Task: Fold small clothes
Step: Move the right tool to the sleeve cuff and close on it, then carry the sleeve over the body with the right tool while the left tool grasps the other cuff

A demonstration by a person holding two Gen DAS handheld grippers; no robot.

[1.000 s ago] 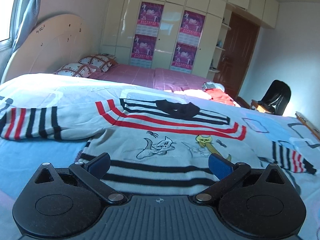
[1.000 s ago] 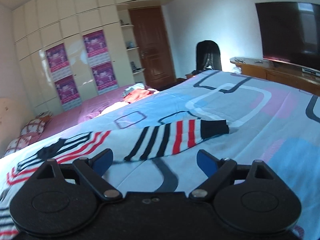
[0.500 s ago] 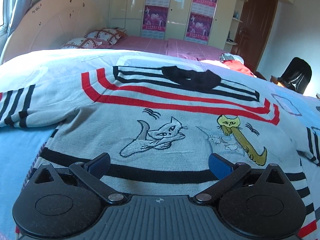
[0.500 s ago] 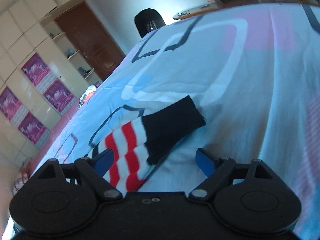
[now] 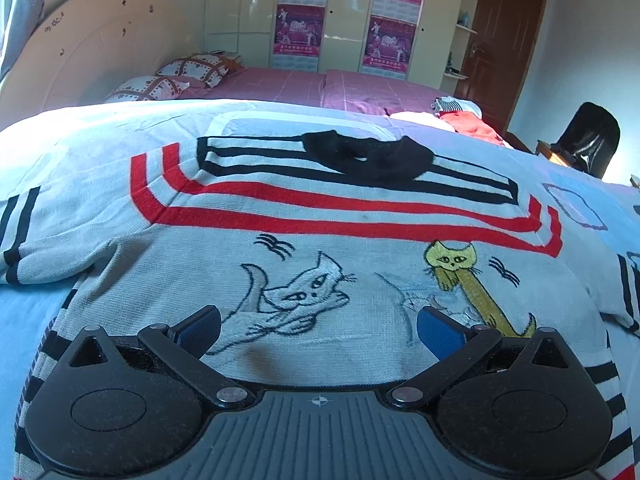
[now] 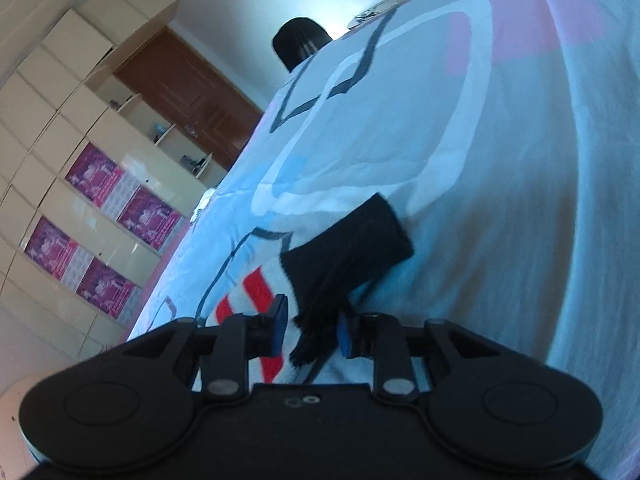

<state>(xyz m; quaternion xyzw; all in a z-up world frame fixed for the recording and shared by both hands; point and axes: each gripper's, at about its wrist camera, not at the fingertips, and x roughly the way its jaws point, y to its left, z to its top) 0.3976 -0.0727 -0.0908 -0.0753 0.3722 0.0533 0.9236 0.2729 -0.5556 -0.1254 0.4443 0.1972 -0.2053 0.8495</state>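
Right wrist view: right gripper [image 6: 308,330] jaws just closed in, now pinching black cuff [image 6: 352,248] of striped sleeve, bunched between blue pads. Left gripper [image 5: 318,326] spread wide, hovering low over cat sweater [image 5: 312,248] lying flat on bedspread [image 6: 520,200]. Sleeve grasped; likely ready for folding inward across body.

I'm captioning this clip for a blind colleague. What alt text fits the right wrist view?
The right tool has just been closing, its blue pads pinching the black cuff of a red-and-white striped sweater sleeve, bunched between them. The sleeve lies on a pale blue patterned bedspread; wardrobe and brown door stand behind.
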